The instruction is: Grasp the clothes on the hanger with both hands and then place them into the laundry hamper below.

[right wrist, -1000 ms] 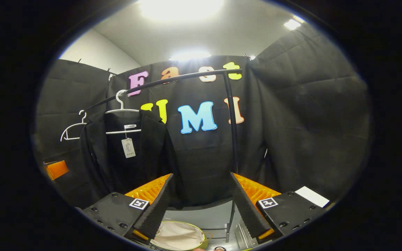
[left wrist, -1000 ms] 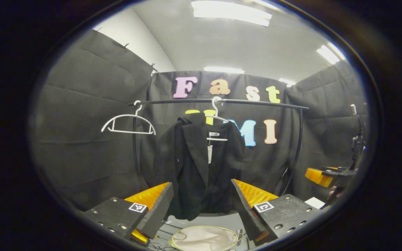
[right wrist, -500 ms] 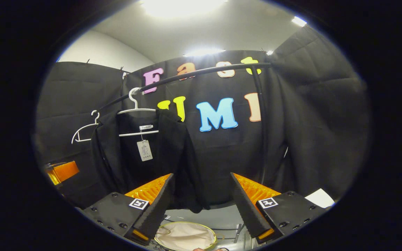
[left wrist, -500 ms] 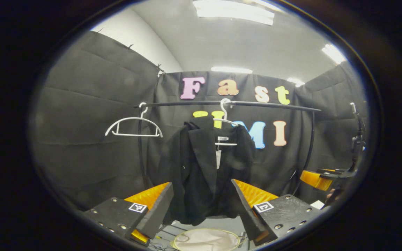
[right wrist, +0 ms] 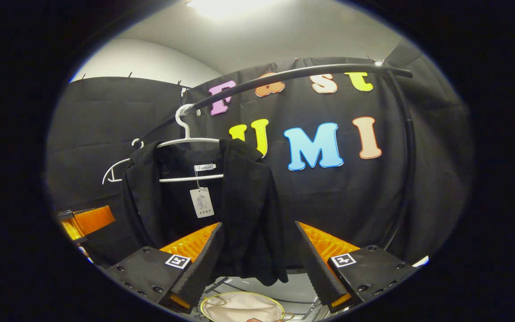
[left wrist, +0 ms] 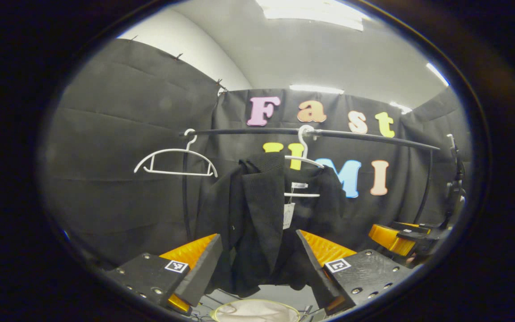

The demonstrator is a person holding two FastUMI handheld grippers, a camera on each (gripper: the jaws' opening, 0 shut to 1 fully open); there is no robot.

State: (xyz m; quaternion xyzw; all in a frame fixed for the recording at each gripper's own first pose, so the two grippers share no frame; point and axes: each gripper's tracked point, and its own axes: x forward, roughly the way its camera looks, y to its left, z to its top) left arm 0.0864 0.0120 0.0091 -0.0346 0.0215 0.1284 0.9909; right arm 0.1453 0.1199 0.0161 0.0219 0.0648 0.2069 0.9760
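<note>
the black jacket is seen hung lengthwise at frame centre, straight ahead between the spread fingers of left gripper and right gripper, untouched.

We are in a recording booth rather than a home: black cloth walls, a bare clothes rail, ceiling strip lights overhead.

Black cloth walls — ceiling lights overhead.
</note>
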